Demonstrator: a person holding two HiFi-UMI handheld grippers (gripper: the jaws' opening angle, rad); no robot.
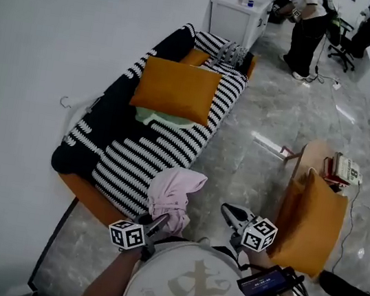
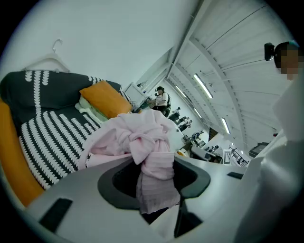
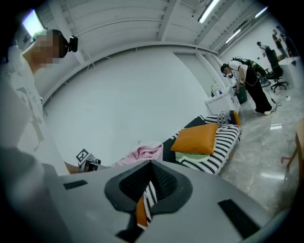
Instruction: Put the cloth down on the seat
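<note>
- Two hand-held grippers show at the bottom of the head view, at the near end of the sofa (image 1: 144,150). The left gripper (image 1: 157,224) is clamped on the pink cloth (image 1: 172,192). The right gripper (image 1: 232,216) is beside the sofa's near corner, over the floor.
- Head view, materials: the sofa has an orange base under a knitted black-and-white striped cover. The pink cloth is soft and bunched, and sits over the sofa's near end; contact with the seat cannot be told.
- Head view, surroundings: an orange cushion (image 1: 177,88) lies flat on the middle of the sofa, over a pale green cloth (image 1: 153,117). A white cabinet (image 1: 237,16) stands past the sofa's far end, with a person (image 1: 307,29) beside it. An orange chair (image 1: 313,216) stands well right of the sofa, across glossy marbled floor.
- Left gripper view: the jaws press on a twisted, ribbed strand of the pink cloth. The rest of the cloth bulges in a knot beyond them and hides part of the sofa.
- Right gripper view: the jaws stand slightly apart with nothing between them. The sofa's stripes and orange edge show through the narrow gap.
</note>
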